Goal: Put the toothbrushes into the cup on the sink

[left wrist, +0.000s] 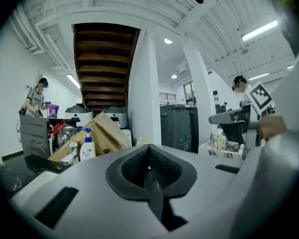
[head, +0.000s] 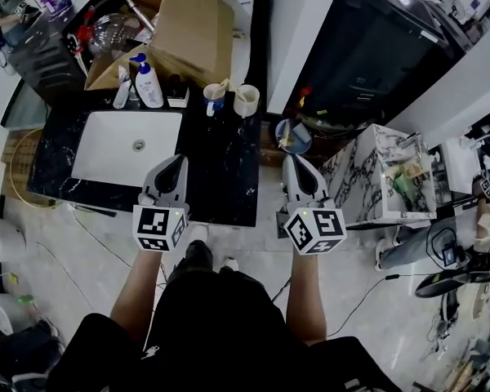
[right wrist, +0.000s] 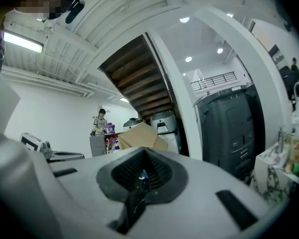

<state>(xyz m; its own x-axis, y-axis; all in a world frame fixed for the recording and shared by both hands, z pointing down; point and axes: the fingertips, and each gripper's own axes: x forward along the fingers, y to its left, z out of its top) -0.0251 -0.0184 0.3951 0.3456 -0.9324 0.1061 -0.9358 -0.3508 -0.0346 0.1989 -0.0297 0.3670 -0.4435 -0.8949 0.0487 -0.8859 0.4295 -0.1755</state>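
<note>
While closed, right gripper [head: 296, 161] beyond counter [head: 222, 168]

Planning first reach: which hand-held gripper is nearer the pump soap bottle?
Left. The left hand-held gripper is over the counter's front, by the sink basin, with the pump soap bottle straight ahead. The right hand-held gripper is past the counter's right end.

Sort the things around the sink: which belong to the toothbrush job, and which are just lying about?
Belong: blue cup; white cup; handle in the blue cup, likely a toothbrush; sink.
Lying about: pump bottle; cardboard box; blue bowl.
</note>
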